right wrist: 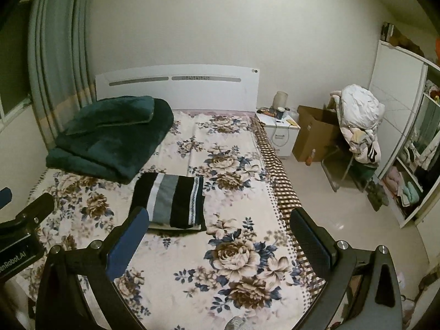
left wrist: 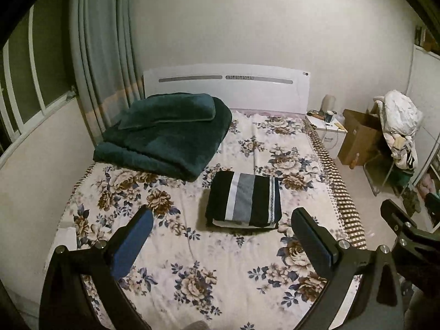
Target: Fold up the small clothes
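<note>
A folded garment (left wrist: 244, 199), black with white and grey stripes, lies flat in a neat rectangle on the floral bed sheet (left wrist: 209, 264). It also shows in the right wrist view (right wrist: 171, 201). My left gripper (left wrist: 220, 236) is open and empty, held above the bed a little in front of the garment. My right gripper (right wrist: 217, 233) is open and empty, in front of the garment and to its right. The right gripper also shows at the right edge of the left wrist view (left wrist: 398, 222), and the left gripper at the left edge of the right wrist view (right wrist: 24, 214).
A folded dark green blanket (left wrist: 165, 134) with a pillow lies at the bed's far left by the white headboard (left wrist: 225, 88). A nightstand (right wrist: 277, 126), a cardboard box (right wrist: 313, 134), a chair piled with clothes (right wrist: 357, 126) and an open wardrobe (right wrist: 412, 148) stand right of the bed.
</note>
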### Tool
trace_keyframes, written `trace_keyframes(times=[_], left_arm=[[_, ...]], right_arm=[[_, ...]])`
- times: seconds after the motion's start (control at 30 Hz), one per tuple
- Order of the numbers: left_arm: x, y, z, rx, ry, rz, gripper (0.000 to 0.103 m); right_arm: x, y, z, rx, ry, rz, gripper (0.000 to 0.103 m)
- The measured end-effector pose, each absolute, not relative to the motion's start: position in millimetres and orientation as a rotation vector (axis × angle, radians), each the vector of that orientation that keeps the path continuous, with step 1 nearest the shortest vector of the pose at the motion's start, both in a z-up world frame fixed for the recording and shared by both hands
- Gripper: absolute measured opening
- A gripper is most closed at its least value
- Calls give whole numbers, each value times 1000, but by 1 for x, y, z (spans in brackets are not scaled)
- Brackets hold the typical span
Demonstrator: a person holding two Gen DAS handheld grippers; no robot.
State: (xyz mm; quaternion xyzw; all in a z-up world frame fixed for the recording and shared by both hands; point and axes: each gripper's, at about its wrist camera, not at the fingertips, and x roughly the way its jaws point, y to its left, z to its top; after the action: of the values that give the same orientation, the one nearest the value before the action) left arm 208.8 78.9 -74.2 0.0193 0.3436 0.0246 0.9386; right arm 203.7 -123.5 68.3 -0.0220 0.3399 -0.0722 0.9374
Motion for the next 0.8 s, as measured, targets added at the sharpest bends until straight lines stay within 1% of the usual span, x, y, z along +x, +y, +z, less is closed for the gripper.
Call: trace_keyframes(times=[0.2,0.8], left_arm=[[194,78,-70,41,699,49,103],[183,78,-58,32,682,57,103]], right_arm=[[181,-123,84,-44,684,-140,103],[163,-134,94,-28,683,-133,103]])
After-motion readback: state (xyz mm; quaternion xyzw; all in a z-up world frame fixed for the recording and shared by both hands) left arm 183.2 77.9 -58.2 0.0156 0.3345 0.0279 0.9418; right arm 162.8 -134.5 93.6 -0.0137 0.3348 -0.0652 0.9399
